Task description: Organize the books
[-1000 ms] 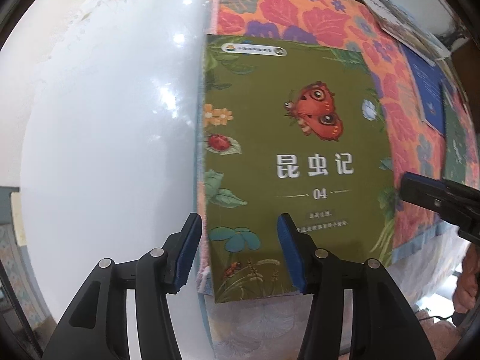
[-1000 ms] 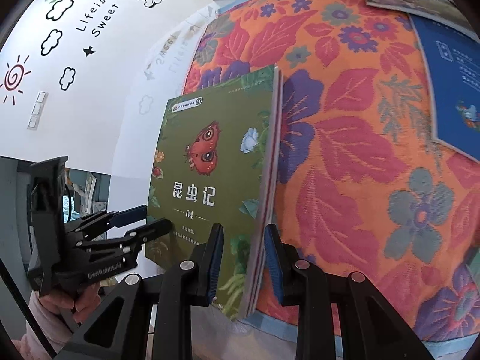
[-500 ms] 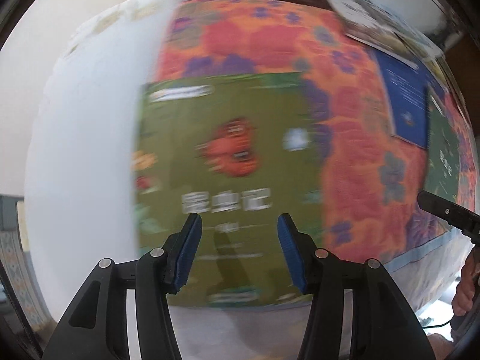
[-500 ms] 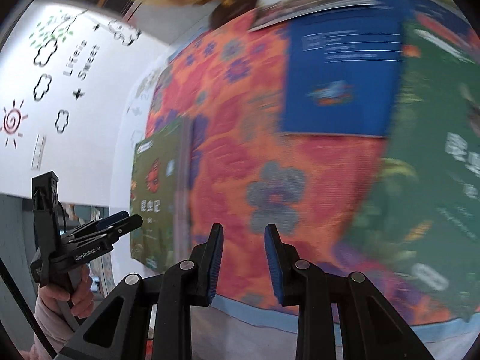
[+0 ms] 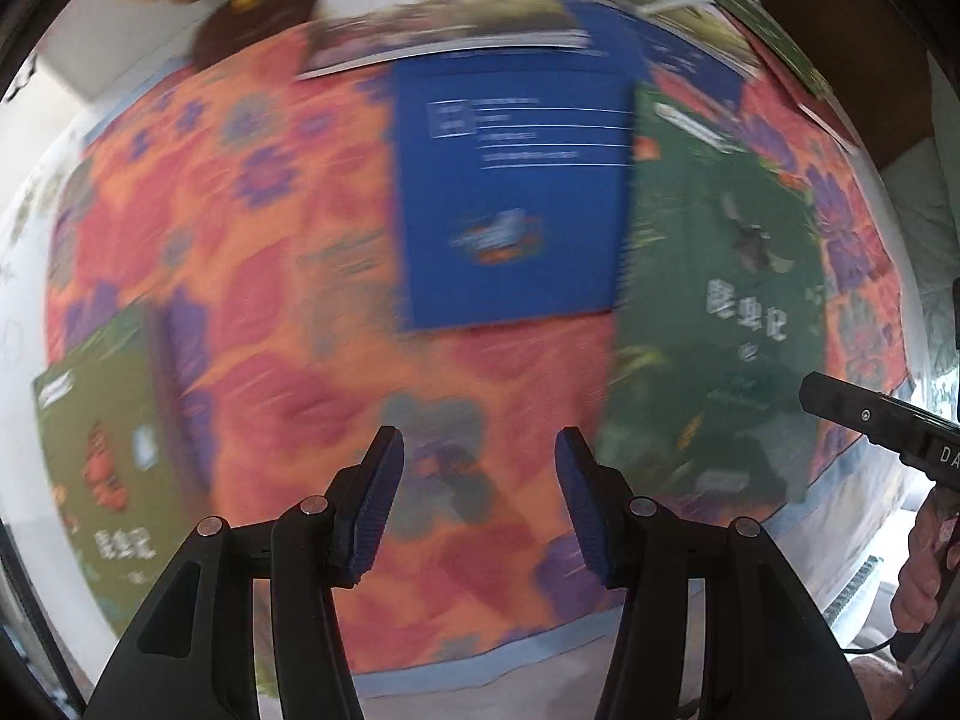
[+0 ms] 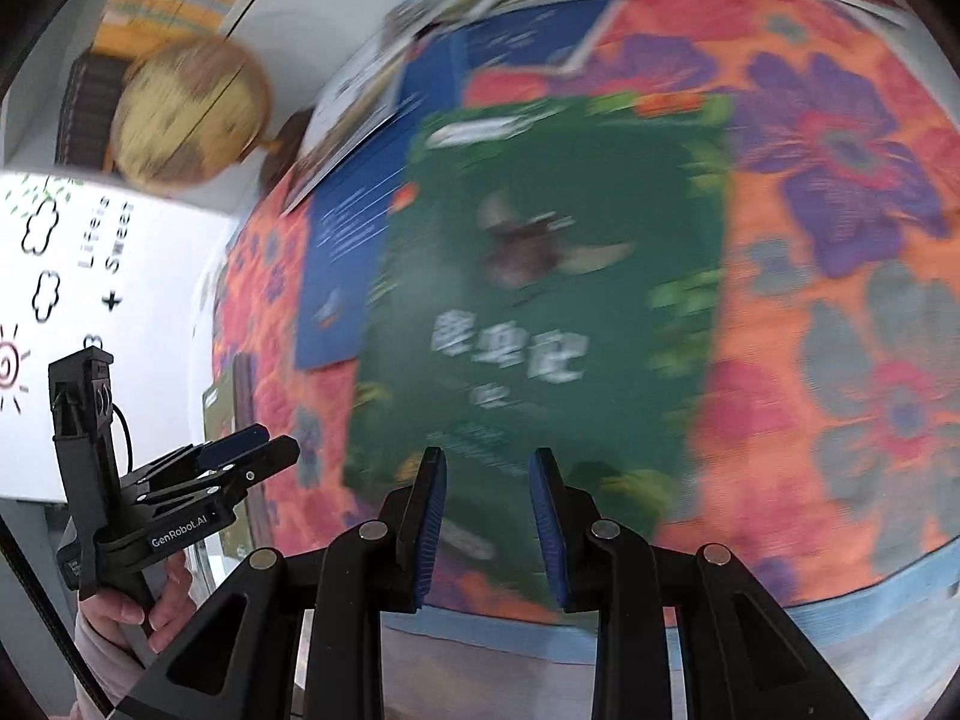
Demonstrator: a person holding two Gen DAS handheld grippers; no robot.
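Observation:
Three books lie flat on a floral cloth (image 5: 288, 372). An olive-green book (image 5: 114, 450) is at the far left, a blue book (image 5: 510, 210) in the middle, and a dark green book (image 5: 720, 312) to its right, overlapping the blue one's edge. My left gripper (image 5: 480, 450) hangs open above bare cloth between the olive and dark green books, holding nothing. My right gripper (image 6: 487, 468) is open a little over the near edge of the dark green book (image 6: 540, 300), with nothing between its pads. Both views are motion-blurred.
More books (image 5: 444, 30) are piled along the cloth's far side. A yellow globe (image 6: 186, 114) stands at the back left. The cloth's pale blue front border (image 6: 840, 600) runs just below the right gripper. A hand (image 6: 120, 612) holds the left gripper (image 6: 276, 444).
Both grippers have swept right across the cloth, away from the olive-green book, which now lies far left. The blue and dark green books have come under them. Neither gripper's jaws changed.

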